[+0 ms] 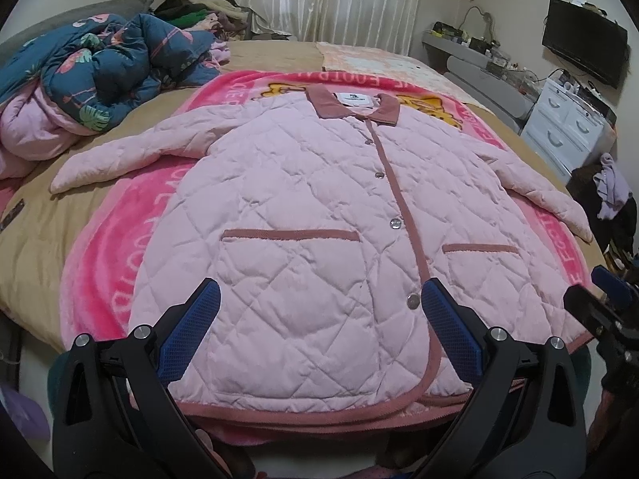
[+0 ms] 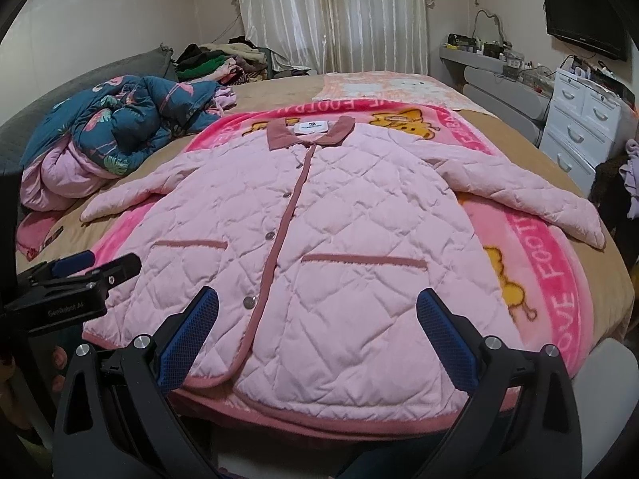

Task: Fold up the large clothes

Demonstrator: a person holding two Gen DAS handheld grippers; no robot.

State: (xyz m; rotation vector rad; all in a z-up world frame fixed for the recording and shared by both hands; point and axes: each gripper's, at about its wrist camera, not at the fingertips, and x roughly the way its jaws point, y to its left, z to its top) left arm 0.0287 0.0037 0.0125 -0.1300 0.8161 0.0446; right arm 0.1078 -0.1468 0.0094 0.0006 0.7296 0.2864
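Pink quilted jacket (image 1: 303,215) lies flat, buttoned, mid-frame on a pink blanket (image 1: 100,263) covering the bed (image 1: 36,239). Crumpled blue duvet (image 1: 104,68) upper left; white drawers (image 1: 563,127) right. My left gripper (image 1: 319,311) and right gripper (image 2: 317,311): jaws wide, empty.

It was a home bedroom: a wide bed (image 1: 100,215) carried a crumpled floral duvet (image 1: 100,64) and a pink fleece blanket (image 1: 104,263), pale curtains (image 1: 339,0) hung behind, and a white drawer chest (image 1: 567,127) stood under a wall-mounted television (image 1: 583,46).
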